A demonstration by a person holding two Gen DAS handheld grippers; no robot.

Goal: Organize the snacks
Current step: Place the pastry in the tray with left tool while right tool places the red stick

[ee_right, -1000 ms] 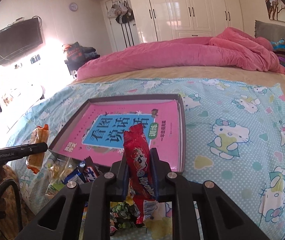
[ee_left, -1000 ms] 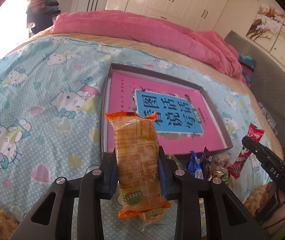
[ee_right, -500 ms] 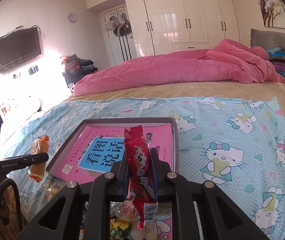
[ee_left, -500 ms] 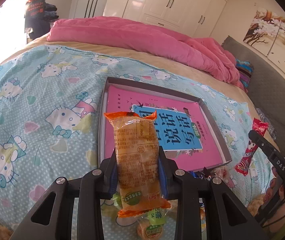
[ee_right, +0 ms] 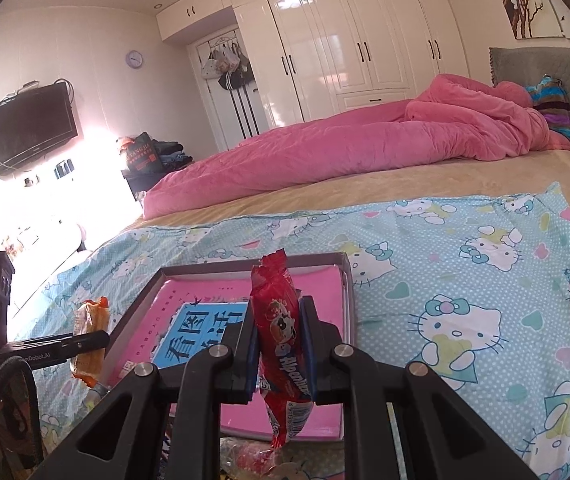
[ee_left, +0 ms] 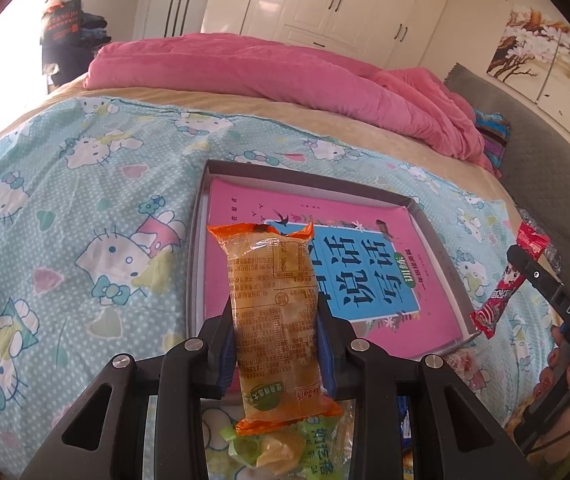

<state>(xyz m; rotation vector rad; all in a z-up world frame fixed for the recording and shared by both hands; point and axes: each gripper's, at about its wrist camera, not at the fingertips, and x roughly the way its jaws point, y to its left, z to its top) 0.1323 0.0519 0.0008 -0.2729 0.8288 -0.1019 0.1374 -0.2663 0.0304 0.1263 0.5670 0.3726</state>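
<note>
We see the left claw [ee_left: 276, 344] pinching a long orange-ended clear snack packet [ee_left: 275, 320] between its blue-padded fingers [ee_left: 227, 354], the packet standing upright above the near edge of a shallow grey cardboard box [ee_left: 201, 240]. A pink book with a blue title panel [ee_left: 369, 276] lies flat inside that box, which rests on a light-blue cartoon-cat bedsheet [ee_left: 85, 208]. The right claw [ee_right: 279, 344] is clamped on a slim red snack stick wrapper [ee_right: 279, 328], held upright over the same box [ee_right: 245, 266], near its front edge. Below the left claw, a green-and-yellow wrapped snack [ee_left: 273, 446] lies on the sheet. A rumpled pink quilt [ee_right: 365, 148] is heaped across the far part of the bed.
</note>
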